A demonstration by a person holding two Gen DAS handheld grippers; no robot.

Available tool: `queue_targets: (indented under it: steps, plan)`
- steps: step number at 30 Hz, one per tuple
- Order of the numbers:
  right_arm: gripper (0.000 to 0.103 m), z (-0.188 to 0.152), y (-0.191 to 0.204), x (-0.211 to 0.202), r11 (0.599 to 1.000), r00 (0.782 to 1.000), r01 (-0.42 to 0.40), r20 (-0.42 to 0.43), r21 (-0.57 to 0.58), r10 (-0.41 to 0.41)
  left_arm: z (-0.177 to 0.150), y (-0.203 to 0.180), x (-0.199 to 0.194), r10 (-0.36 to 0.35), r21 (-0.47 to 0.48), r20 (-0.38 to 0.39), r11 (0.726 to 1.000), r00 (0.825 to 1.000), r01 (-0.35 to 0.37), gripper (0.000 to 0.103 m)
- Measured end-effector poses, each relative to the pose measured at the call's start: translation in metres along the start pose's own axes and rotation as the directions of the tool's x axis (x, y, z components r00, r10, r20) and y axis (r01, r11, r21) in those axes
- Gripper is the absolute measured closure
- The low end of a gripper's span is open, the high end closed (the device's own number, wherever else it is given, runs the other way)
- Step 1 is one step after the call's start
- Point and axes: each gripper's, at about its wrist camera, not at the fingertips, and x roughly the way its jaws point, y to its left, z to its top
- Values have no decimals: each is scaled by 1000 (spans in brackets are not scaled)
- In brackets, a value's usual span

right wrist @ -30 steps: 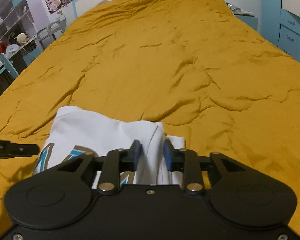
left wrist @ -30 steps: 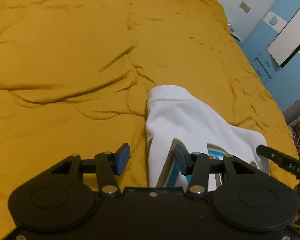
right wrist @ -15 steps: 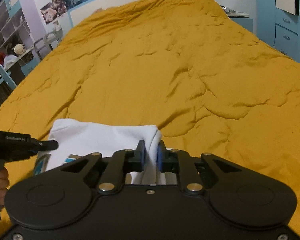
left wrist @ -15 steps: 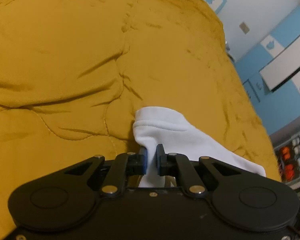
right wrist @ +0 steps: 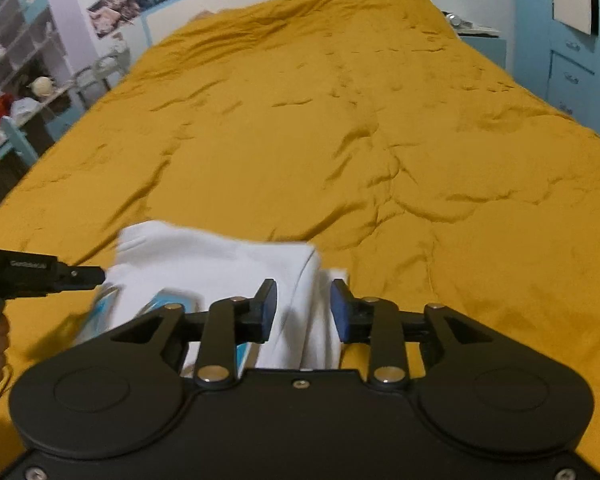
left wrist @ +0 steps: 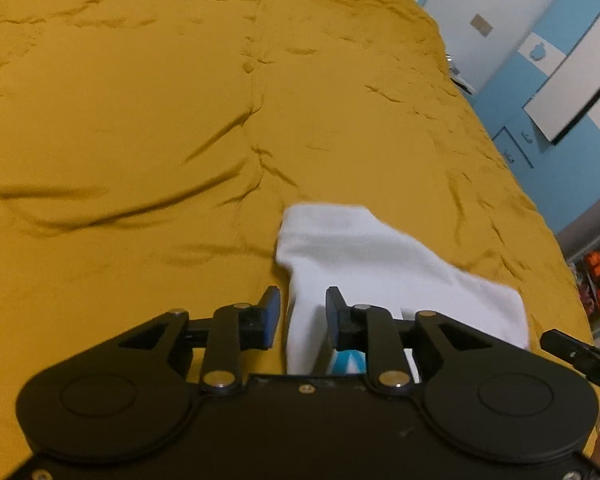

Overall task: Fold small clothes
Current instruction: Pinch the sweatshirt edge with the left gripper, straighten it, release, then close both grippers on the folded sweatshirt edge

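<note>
A small white garment (left wrist: 364,252) with a blue print lies partly folded on the mustard bed cover (left wrist: 140,120). It also shows in the right wrist view (right wrist: 220,264). My left gripper (left wrist: 300,316) is open, its fingers standing either side of the garment's left folded edge. My right gripper (right wrist: 304,312) is open, its fingers either side of the garment's right folded edge. The left gripper's tip (right wrist: 60,274) shows at the left of the right wrist view, next to the cloth.
The bed cover (right wrist: 340,140) stretches far ahead of both grippers. Blue cabinets (right wrist: 572,72) stand along the right side of the bed. A desk and shelves with clutter (right wrist: 16,92) stand at the left. The right gripper's tip (left wrist: 580,354) shows at the lower right.
Half a second ago both grippers were shut on the garment's folded edges. Now both have opened and let the cloth go. The garment lies a little flatter.
</note>
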Motion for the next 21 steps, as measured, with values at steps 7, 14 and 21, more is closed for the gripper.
queue_targets:
  steps: [7, 14, 21]
  plan:
    - [71, -59, 4, -64, 996, 994, -80, -71, 33, 82, -69, 0, -67, -7, 63, -39, 998, 999, 9, 56]
    - [71, -98, 1, -74, 991, 987, -91, -127, 95, 103, -118, 1, -85, -73, 2, -107, 997, 992, 74, 50]
    - [96, -100, 8, -74, 991, 984, -108, -130, 82, 118, -125, 0, -79, -133, -110, -146, 987, 980, 117, 50]
